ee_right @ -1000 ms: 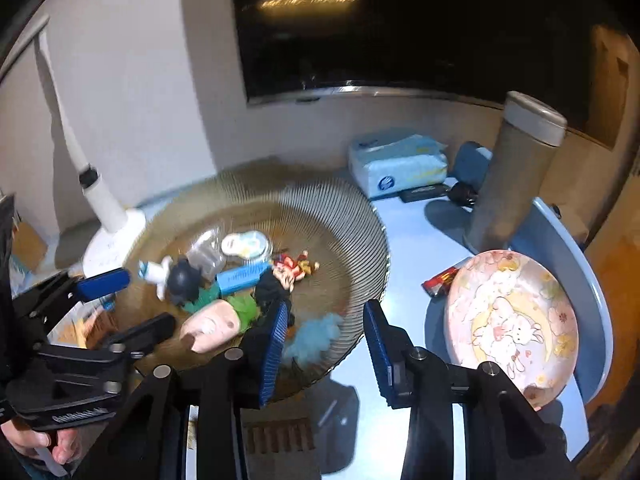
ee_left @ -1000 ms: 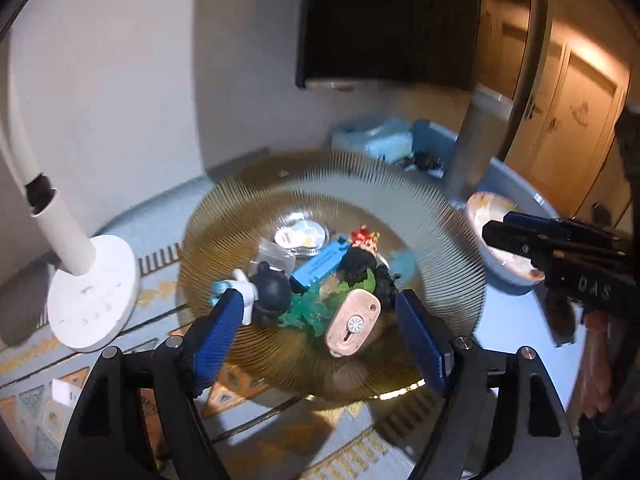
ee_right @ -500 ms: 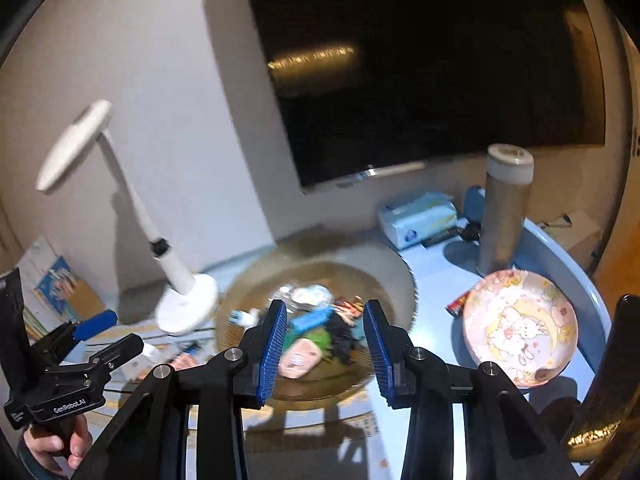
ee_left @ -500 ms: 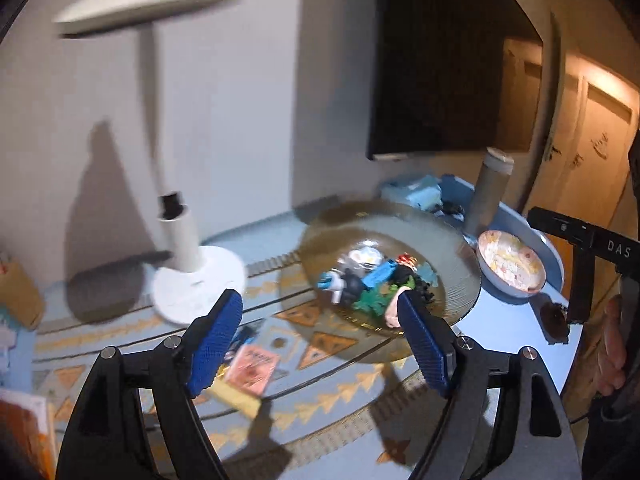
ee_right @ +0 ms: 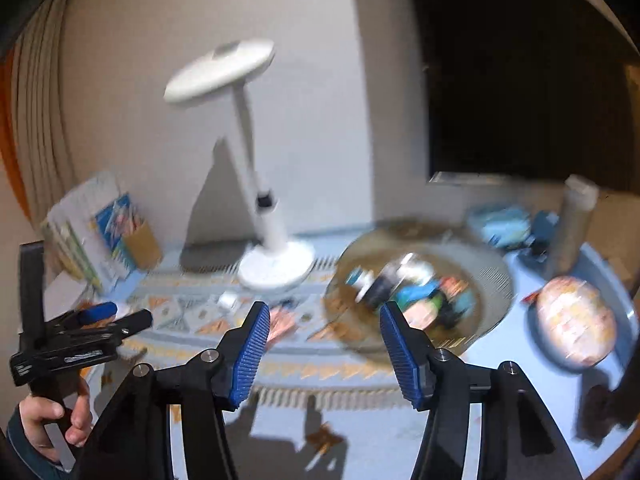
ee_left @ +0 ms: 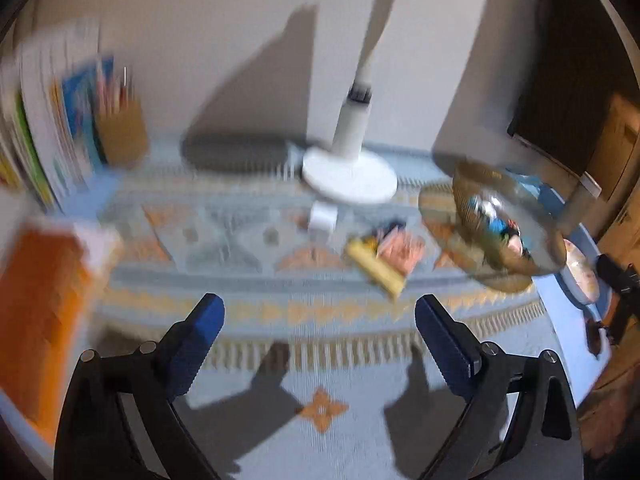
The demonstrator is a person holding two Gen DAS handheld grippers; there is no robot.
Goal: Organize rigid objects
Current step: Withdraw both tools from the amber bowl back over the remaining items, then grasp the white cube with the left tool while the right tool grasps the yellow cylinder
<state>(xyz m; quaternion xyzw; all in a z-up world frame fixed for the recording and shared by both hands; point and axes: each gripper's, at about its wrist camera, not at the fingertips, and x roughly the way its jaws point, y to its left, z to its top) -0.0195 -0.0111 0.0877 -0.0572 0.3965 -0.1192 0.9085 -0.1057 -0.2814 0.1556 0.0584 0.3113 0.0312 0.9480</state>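
Judged from how things lie, the sorting looks close to done: the small toys (ee_right: 404,288) are gathered in one heap inside the glass bowl (ee_right: 496,280), right of centre on the counter (ee_left: 360,432). What is left appears to be the loose bits on the patterned runner (ee_left: 240,312).

From left to right, the following can be counted: one row of books (ee_right: 80,236) at the far left, one brown pencil cup (ee_right: 140,246), one white lamp (ee_right: 264,208), one small white block (ee_left: 322,220), a few flat packets (ee_left: 384,256) too blurred to count, one bowl, one patterned plate (ee_right: 576,328), and one tall cylinder (ee_right: 574,220) at the far right. The toys cannot be counted through the blur.

The left claw (ee_left: 318,338) is spread wide with nothing between its jaws, having just been opening. The right claw (ee_right: 322,348) is likewise parted and empty, its jaws having just been opening.
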